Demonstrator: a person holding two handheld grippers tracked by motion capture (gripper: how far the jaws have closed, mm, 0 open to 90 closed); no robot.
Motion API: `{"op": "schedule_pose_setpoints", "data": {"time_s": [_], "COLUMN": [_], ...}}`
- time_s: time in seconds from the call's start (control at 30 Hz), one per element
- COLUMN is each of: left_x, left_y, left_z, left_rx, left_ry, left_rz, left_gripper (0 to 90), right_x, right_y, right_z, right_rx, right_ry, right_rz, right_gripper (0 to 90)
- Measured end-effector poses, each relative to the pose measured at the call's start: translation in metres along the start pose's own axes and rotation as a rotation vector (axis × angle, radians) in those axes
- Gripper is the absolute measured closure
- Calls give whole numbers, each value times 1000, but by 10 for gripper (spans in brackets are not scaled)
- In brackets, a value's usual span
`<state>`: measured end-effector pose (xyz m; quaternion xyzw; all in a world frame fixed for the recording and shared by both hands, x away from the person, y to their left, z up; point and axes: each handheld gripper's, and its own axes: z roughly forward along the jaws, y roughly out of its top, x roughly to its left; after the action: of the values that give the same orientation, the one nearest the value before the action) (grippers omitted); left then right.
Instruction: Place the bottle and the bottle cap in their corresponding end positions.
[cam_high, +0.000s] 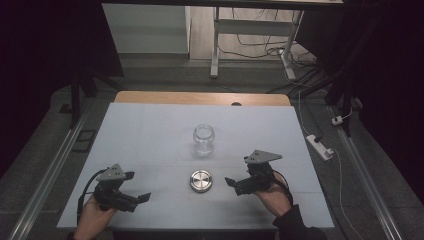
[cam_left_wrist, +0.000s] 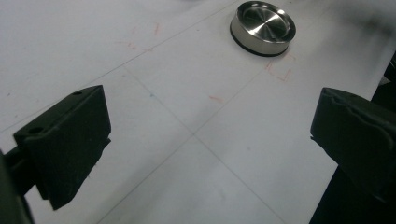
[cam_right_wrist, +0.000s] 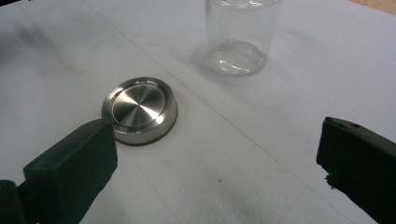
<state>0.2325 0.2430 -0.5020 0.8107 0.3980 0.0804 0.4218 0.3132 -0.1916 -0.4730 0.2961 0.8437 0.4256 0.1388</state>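
The right gripper view shows the glass jar (cam_right_wrist: 239, 35) behind the metal lid (cam_right_wrist: 140, 110) — the left gripper view, the lid alone. Both hands rest low; the left gripper (cam_high: 142, 197) and the right gripper (cam_high: 231, 181) have jaws apart.

1. Metal lid (cam_right_wrist: 140, 110): brushed top with concentric rings, no lettering or brand legible.
2. Glass jar (cam_high: 204, 140): clear wall, no label legible.
3. Table sheet (cam_left_wrist: 196, 140): thin ruled lines and faint red scuffs; no words or numbers readable.
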Motion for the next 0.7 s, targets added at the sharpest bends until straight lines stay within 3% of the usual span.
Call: {"op": "schedule_pose_setpoints", "data": {"time_s": [0.7], "left_x": [8], "left_y": [-33], "left_z": [-29], "left_rx": [-15], "left_ry": [69], "left_rz": [-66], "left_gripper": [0], "right_x": [-9], "right_y": [-40], "right_z": [-35], "right_rx": [11], "right_ry": [-90], "right_rz": [75], "right_gripper": [0]}}
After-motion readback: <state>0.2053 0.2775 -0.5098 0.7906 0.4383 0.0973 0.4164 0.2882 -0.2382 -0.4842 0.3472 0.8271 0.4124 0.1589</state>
